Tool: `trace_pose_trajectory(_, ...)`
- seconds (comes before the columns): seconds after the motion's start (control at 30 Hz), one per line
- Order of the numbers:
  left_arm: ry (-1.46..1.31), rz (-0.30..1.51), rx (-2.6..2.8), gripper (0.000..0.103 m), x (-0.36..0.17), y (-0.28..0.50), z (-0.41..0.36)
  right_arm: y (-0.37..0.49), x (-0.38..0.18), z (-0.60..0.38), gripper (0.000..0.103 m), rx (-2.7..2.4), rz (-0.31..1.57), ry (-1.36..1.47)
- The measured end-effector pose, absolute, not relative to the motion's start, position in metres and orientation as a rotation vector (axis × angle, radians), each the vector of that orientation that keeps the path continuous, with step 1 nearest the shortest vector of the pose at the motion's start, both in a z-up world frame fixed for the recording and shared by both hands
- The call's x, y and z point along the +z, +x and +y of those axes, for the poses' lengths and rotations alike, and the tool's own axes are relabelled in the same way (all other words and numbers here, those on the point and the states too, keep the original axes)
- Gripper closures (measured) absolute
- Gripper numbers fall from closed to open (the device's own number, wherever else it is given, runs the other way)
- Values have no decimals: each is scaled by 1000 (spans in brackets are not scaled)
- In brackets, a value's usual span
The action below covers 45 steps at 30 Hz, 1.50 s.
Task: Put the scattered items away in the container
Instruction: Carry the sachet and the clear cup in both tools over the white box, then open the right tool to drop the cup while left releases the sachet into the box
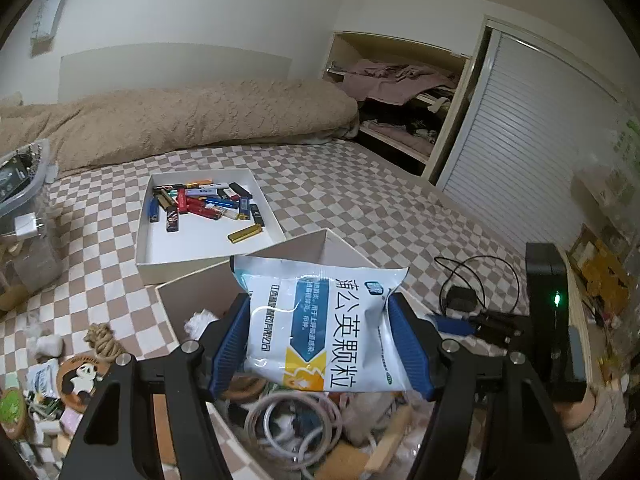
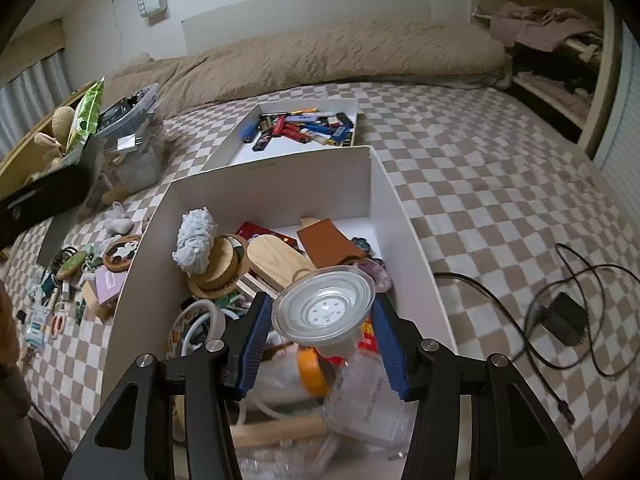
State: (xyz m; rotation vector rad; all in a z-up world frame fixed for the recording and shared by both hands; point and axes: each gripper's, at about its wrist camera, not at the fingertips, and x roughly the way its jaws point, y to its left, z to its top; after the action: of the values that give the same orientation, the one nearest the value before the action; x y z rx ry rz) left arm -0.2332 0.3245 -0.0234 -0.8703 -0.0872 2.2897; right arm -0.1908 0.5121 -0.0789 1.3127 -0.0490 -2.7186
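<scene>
My left gripper (image 1: 320,332) is shut on a white and blue medicine sachet (image 1: 324,320) and holds it above the big white box (image 1: 180,284), which holds cables and odds and ends. My right gripper (image 2: 320,316) is shut on a clear plastic funnel-shaped cup (image 2: 324,308) and holds it over the same white box (image 2: 380,200). In the box lie a wooden paddle (image 2: 276,258), a brown leather piece (image 2: 324,240), a rag bundle (image 2: 196,236) and tape rolls. Scattered items (image 2: 80,276) lie on the bed left of the box, among them a panda coaster (image 1: 80,376).
A shallow white tray of lighters (image 1: 208,208) sits behind the box, also in the right wrist view (image 2: 300,126). A black charger and cable (image 2: 560,316) lie to the right on the checkered bedspread. A clear bin (image 2: 132,136) stands at the left. A beige duvet lies behind.
</scene>
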Motion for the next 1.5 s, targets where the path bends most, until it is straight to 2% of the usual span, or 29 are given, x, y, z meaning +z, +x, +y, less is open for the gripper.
trace_pose_trajectory(0.4, -960, -15, 2289, 35, -46, -286, 365, -222, -98, 506, 50, -2613, -78, 1322)
trace_pose_trajectory(0.43, -970, -8, 2288, 35, -49, -290, 369, -223, -99, 506, 47, -2612, -73, 1318)
trace_pose_trajectory(0.53, -986, 11, 2287, 35, -55, -297, 377, -223, -98, 505, 20, -2607, -50, 1300)
trace_pose_trajectory(0.8, -1051, -34, 2262, 33, -73, -318, 395, -217, -89, 509, 19, -2592, -53, 1241)
trace_pose_trajectory(0.83, -1051, -50, 2258, 27, -76, -320, 397, -217, -88, 508, 19, -2588, -53, 1236)
trace_pose_trajectory(0.87, -1057, -64, 2252, 13, -78, -321, 399, -216, -88, 508, 19, -2585, -52, 1232)
trace_pose_trajectory(0.93, -1069, -72, 2264, 0, -81, -322, 400, -214, -87, 507, 19, -2578, -49, 1227)
trace_pose_trajectory(1.3, -1082, 73, 2305, 0, -84, -312, 394, -213, -92, 508, 19, -2576, -65, 1247)
trace_pose_trajectory(1.5, -1074, 91, 2307, 0, -79, -304, 386, -209, -87, 505, 19, -2585, -69, 1241)
